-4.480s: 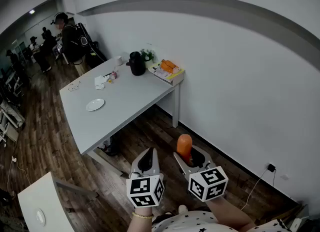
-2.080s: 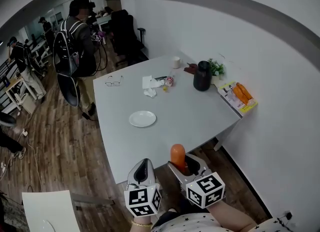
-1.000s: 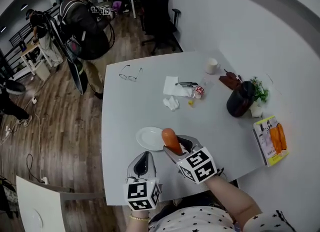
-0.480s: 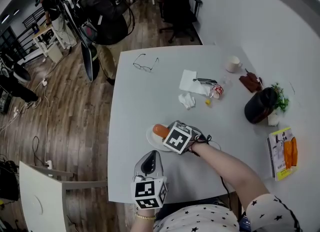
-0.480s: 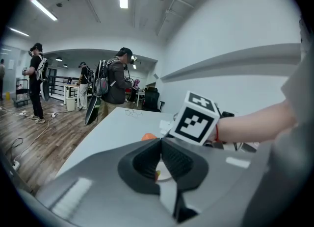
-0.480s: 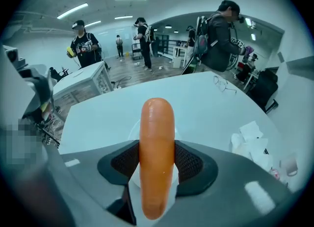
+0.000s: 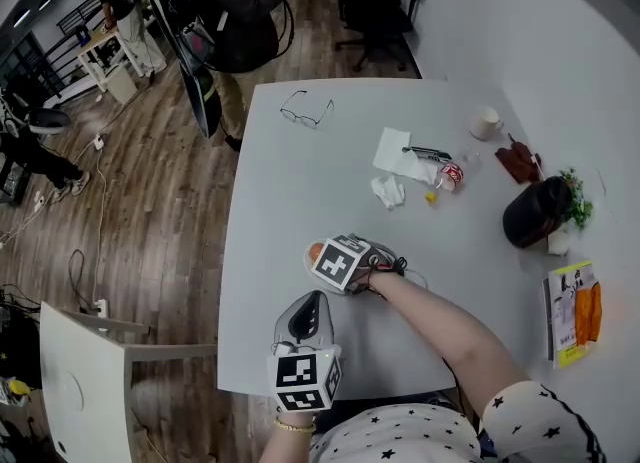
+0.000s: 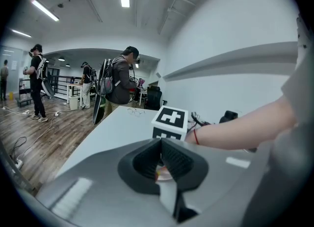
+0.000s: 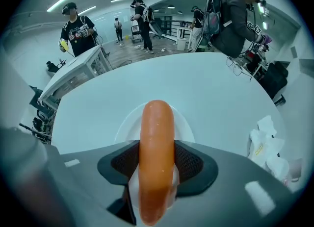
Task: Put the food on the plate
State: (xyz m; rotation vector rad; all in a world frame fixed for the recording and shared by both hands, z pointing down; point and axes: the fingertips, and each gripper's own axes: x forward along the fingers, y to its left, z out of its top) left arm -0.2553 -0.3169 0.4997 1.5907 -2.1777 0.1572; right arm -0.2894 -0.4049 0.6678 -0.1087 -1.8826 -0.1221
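Observation:
An orange sausage (image 9: 157, 157) sticks out lengthwise between my right gripper's (image 9: 157, 166) jaws, which are shut on its sides. Under it lies a small white plate (image 9: 126, 123) on the grey table (image 7: 290, 181). In the head view the right gripper (image 7: 322, 254) covers most of the plate (image 7: 308, 263), and only the sausage's end (image 7: 316, 249) shows. Whether the sausage touches the plate I cannot tell. My left gripper (image 7: 308, 301) hovers near the table's front edge, shut and empty; its pads (image 8: 171, 160) meet, pointing toward the right gripper's marker cube (image 8: 170, 121).
Farther back on the table lie glasses (image 7: 306, 109), a napkin (image 7: 393, 151), a crumpled tissue (image 7: 387, 191), a small can (image 7: 451, 173), a cup (image 7: 487, 122), a black jug (image 7: 535, 213) and a book (image 7: 572, 313). A person with a backpack (image 7: 230, 11) stands beyond the far corner.
I have come up to the table from the floor side. The right gripper carried the sausage forward and down over the plate. The left gripper stayed shut near the front edge.

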